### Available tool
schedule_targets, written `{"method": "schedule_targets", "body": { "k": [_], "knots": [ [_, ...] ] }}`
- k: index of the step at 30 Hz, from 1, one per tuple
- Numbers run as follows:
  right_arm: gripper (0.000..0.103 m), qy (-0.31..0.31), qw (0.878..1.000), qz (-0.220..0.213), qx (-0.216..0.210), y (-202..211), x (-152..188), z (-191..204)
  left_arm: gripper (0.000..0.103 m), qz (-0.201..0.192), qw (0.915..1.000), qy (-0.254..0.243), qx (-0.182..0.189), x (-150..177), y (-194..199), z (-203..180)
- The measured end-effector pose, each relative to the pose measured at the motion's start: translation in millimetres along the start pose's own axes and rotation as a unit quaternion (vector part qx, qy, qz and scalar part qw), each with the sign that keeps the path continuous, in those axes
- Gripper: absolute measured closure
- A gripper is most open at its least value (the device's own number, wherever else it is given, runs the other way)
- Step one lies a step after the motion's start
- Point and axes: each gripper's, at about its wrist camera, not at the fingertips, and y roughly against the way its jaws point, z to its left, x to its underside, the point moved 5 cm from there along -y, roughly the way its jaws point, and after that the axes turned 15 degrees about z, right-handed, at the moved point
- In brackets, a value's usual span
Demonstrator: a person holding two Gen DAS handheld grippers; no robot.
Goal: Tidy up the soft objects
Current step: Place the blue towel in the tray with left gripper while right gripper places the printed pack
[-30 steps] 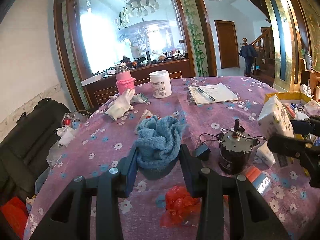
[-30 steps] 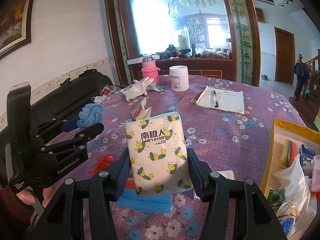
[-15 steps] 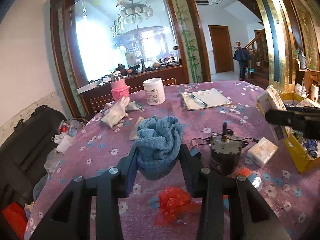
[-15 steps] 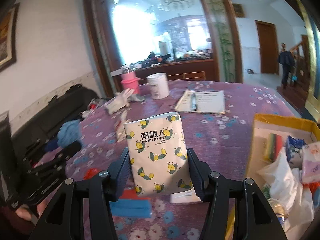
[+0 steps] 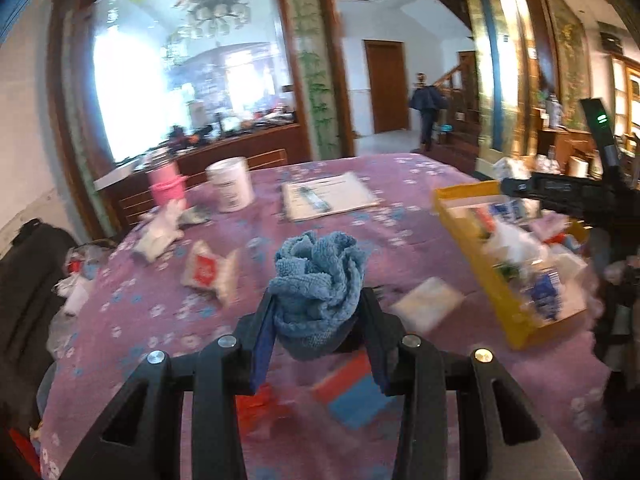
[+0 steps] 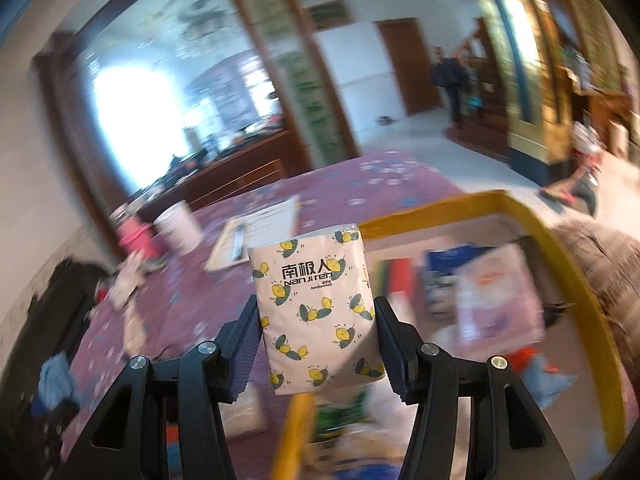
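Blue towel is clamped in the left tool above the purple tabletop. Right tool grips a tissue pack over the yellow box.

both wrist views overlook purple table, near.
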Motion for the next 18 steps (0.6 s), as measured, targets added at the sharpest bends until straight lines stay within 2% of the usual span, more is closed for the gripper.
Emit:
{"method": "schedule_targets", "body": {
  "k": [6,9,13,16,18],
  "knots": [
    [0.045,-0.072,0.997,0.030,-0.016,2.4,-8.1,-55.2,0.064,0.024,0.9948,-0.025,0.096,-33.1,-2.1,-68.2],
    [0.045,-0.102,0.994,0.023,-0.026,10.6,-8.4,-73.9,0.064,0.034,0.9899,-0.038,0.132,-42.9,-8.5,-102.0],
    [0.045,-0.120,0.992,0.020,-0.029,17.7,-8.9,-88.1,0.064,0.073,0.9744,-0.053,0.206,-49.9,-26.4,-150.0],
    [0.045,-0.133,0.991,0.017,-0.028,21.4,-9.6,-96.3,0.064,0.107,0.9616,-0.070,0.243,-49.2,-43.4,-180.3],
    [0.045,-0.139,0.990,0.010,-0.024,24.0,-11.7,-100.0,0.064,0.127,0.9567,-0.072,0.251,-46.8,-57.2,-197.4]
  ]
}}
